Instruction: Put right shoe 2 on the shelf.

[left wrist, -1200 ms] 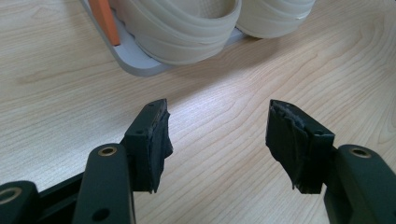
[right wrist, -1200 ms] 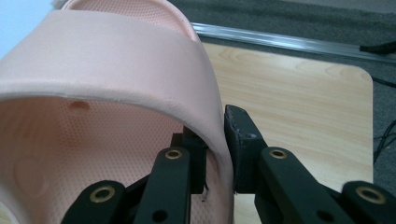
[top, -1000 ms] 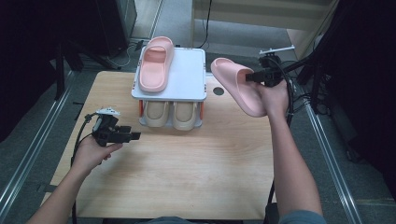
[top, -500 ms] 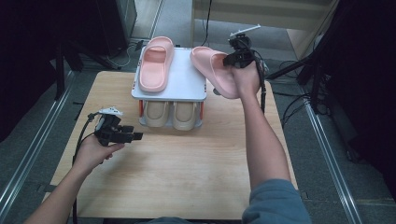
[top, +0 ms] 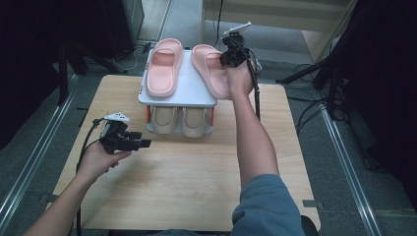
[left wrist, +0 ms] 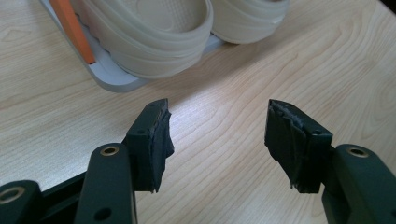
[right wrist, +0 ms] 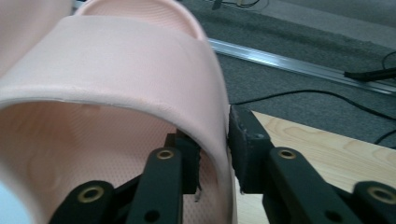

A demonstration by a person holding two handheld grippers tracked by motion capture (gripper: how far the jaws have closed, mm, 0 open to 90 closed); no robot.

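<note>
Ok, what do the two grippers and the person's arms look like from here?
Both the left gripper and right gripper are black, with two flat black jaws showing brass-coloured rivets. Each carries a grey three-cornered plate on top and trails a black cable. The fingers have worn, ragged black pads. The right arm wears a grey-blue sleeve pushed up; the left forearm is bare.

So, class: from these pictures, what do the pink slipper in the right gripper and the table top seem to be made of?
Pink slipper: probably soft moulded foam or rubber, matte; its strap is thick, seamless and round-edged, with a fine dotted texture on the footbed. The right gripper has a jaw on each side of the strap wall.

Table top: light wood or wood-look laminate, smooth with a slight sheen; grain lines show.
</note>
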